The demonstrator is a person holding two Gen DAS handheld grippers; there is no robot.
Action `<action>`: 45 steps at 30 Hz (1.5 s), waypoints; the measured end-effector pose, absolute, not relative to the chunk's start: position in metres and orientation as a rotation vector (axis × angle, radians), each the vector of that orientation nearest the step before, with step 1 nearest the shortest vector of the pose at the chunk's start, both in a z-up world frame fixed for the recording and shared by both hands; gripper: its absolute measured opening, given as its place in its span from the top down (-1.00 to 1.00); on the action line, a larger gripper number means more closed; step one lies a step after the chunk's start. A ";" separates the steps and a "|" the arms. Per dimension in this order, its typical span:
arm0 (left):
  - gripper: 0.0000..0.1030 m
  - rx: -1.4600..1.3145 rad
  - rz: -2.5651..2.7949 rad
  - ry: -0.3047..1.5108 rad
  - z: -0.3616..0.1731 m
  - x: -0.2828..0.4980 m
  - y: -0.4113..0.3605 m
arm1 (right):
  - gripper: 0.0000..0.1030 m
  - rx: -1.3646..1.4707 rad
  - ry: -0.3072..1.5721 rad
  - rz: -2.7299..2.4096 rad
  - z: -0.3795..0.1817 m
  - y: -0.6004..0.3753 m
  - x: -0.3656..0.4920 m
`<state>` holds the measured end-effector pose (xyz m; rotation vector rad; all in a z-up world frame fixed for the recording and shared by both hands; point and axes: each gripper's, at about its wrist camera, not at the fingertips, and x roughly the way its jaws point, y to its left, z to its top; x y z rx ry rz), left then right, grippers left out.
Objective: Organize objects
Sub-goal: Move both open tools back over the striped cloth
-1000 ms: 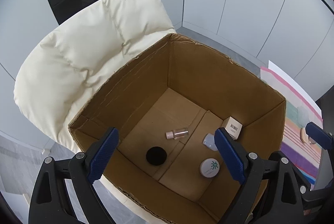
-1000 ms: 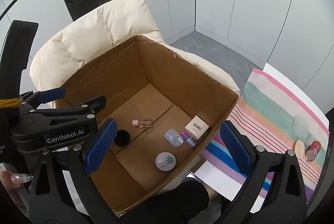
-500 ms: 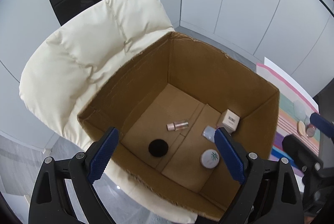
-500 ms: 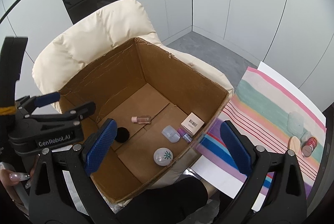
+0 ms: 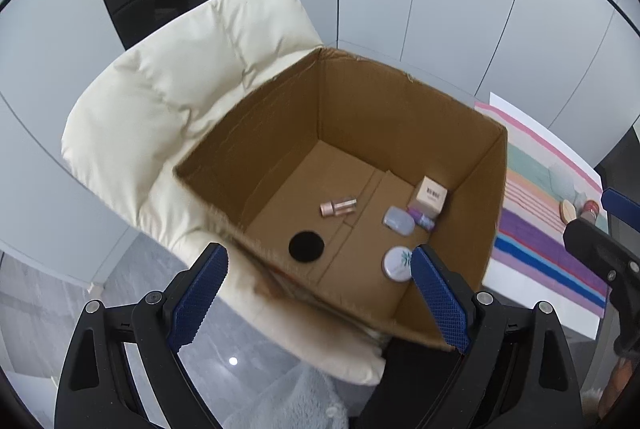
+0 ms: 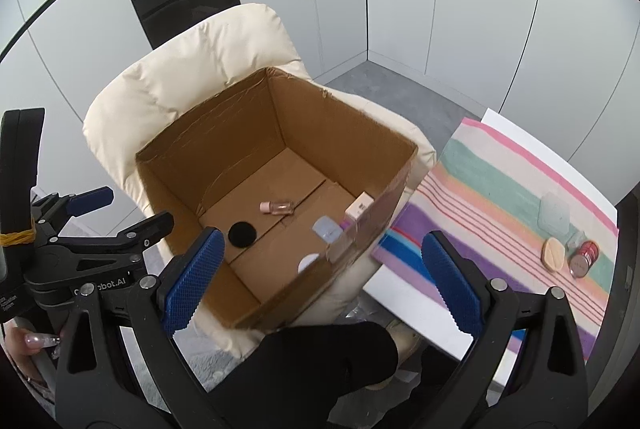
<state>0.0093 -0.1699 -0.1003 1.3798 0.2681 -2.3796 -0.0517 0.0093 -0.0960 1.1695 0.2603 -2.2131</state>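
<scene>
Inside the cardboard box [image 5: 400, 117] on the cream chair [image 5: 168, 101] I see the small pink bottle [image 5: 338, 207] lying mid-floor, my left gripper [image 5: 316, 289] and right gripper [image 6: 320, 273] both released and empty above its near rim.

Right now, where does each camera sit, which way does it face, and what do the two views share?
Left wrist: on the open left gripper, looking steeply down into the cardboard box; the right gripper's tip shows at right.
Right wrist: on the open right gripper, facing down over box and striped cloth; the left gripper and fingers show.
Shared: box, cream chair, cloth.
</scene>
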 end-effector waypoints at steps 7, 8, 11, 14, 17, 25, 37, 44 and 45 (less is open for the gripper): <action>-0.82 1.401 -2.369 0.276 -0.103 0.045 -0.153 | -0.95 1.158 0.277 -2.244 -0.095 0.035 -0.028; -0.82 1.398 -2.370 0.268 -0.103 0.050 -0.150 | -0.95 1.158 0.274 -2.243 -0.096 0.038 -0.025; -0.82 1.403 -2.371 0.296 -0.102 0.061 -0.146 | -0.95 1.170 0.285 -2.252 -0.099 0.047 -0.012; -0.82 1.406 -2.364 0.328 -0.103 0.071 -0.144 | -0.95 1.179 0.307 -2.260 -0.105 0.055 0.003; -0.82 1.386 -2.353 0.303 -0.103 0.085 -0.140 | -0.95 1.186 0.338 -2.242 -0.111 0.060 0.018; -0.82 1.359 -2.388 0.318 -0.096 0.087 -0.136 | -0.95 1.178 0.331 -2.232 -0.112 0.067 0.026; -0.82 1.397 -2.472 0.272 -0.097 0.066 -0.113 | -0.95 1.192 0.292 -2.302 -0.107 0.089 0.023; -0.82 1.423 -2.539 0.216 -0.096 0.051 -0.084 | -0.95 1.202 0.261 -2.372 -0.103 0.116 0.019; -0.82 1.428 -2.549 0.212 -0.097 0.048 -0.079 | -0.95 1.209 0.251 -2.385 -0.103 0.122 0.018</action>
